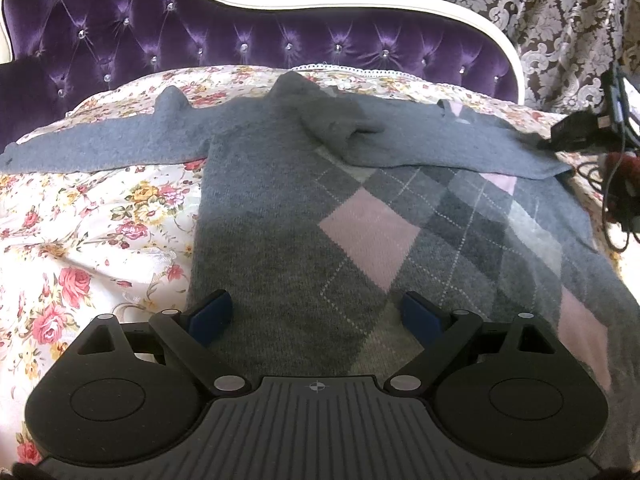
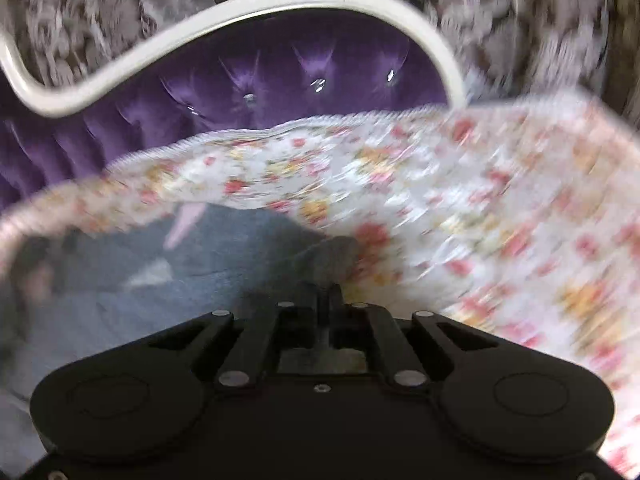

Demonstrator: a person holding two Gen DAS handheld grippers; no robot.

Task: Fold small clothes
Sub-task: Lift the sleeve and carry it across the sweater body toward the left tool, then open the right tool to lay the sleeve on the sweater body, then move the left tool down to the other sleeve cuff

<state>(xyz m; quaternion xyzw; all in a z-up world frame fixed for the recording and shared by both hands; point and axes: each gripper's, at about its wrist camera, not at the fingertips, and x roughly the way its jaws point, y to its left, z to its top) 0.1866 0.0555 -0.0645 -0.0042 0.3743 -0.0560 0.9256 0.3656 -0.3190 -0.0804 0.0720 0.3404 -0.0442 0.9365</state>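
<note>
A grey sweater with pink and grey argyle diamonds lies flat on the floral bedspread. Its left sleeve stretches out to the left; its right sleeve lies across the chest. My left gripper is open and empty, low over the sweater's hem. The other gripper shows at the right edge of the left wrist view, at the sleeve's end. In the blurred right wrist view my right gripper is shut on the grey sleeve.
A purple tufted headboard with a white frame stands behind the bed. Patterned curtains hang behind it. Dark cables lie at the bed's right edge.
</note>
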